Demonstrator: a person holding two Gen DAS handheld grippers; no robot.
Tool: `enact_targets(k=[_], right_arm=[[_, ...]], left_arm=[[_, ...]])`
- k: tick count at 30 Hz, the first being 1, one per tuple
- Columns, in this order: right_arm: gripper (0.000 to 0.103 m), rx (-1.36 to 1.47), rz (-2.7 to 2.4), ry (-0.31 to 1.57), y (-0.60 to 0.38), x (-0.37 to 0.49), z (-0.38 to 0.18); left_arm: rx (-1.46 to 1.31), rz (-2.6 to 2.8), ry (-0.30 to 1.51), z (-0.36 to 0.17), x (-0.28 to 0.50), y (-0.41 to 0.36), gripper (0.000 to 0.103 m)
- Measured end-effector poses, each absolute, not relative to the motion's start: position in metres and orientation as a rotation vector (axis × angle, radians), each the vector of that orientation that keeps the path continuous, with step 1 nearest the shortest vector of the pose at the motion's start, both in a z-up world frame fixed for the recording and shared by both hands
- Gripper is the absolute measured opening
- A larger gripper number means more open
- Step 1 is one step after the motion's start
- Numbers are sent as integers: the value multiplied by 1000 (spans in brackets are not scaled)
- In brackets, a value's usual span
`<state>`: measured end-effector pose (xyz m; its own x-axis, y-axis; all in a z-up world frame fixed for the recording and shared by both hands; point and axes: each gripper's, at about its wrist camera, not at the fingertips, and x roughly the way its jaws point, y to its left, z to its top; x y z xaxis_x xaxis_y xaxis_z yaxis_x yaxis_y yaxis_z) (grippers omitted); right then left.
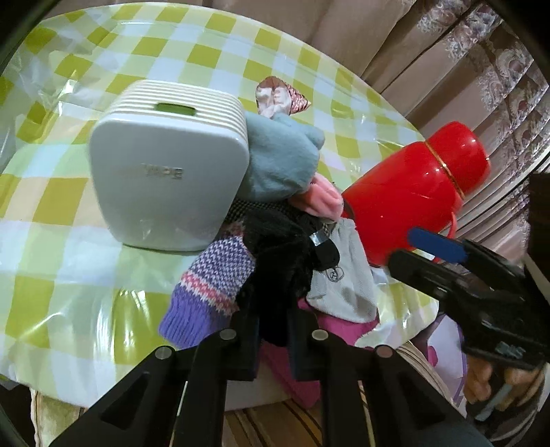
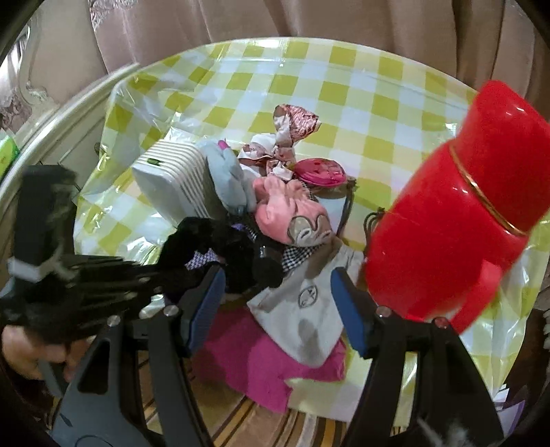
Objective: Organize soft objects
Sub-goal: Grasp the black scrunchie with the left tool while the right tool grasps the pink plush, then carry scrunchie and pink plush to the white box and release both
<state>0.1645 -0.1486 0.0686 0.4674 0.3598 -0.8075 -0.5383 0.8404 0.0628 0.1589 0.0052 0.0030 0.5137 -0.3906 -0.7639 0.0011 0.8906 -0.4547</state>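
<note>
Black fuzzy garment (image 1: 275, 254) at near edge of the pile, limp and light, snags neighbours; left gripper (image 1: 273, 338) clamped on its near fold; right gripper (image 2: 278, 306) apart over grey cloth (image 2: 306, 309); red thermos (image 2: 457, 213) right.

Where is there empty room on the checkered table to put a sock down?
The checkered cloth is bare left of the white box, and behind it toward the curtains. It is crowded between the white box and the red flask, where the soft things pile up at the near edge.
</note>
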Motion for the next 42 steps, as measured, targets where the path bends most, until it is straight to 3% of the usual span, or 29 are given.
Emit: enact_targets(k=[17, 36, 37, 39, 42], right_arm=[[67, -328, 563, 986, -113, 176, 22], [67, -418, 495, 961, -92, 224, 29], [67, -427, 490, 971, -89, 229, 25], [52, -434, 499, 979, -87, 233, 22], [41, -411, 506, 987, -88, 238, 20]], left_arm=[[-522, -222, 958, 14, 111, 43, 11], [-569, -237, 936, 14, 101, 47, 11], [-570, -237, 936, 14, 101, 47, 11], [-573, -238, 935, 14, 102, 48, 11], [-575, -242, 928, 15, 102, 48, 11]])
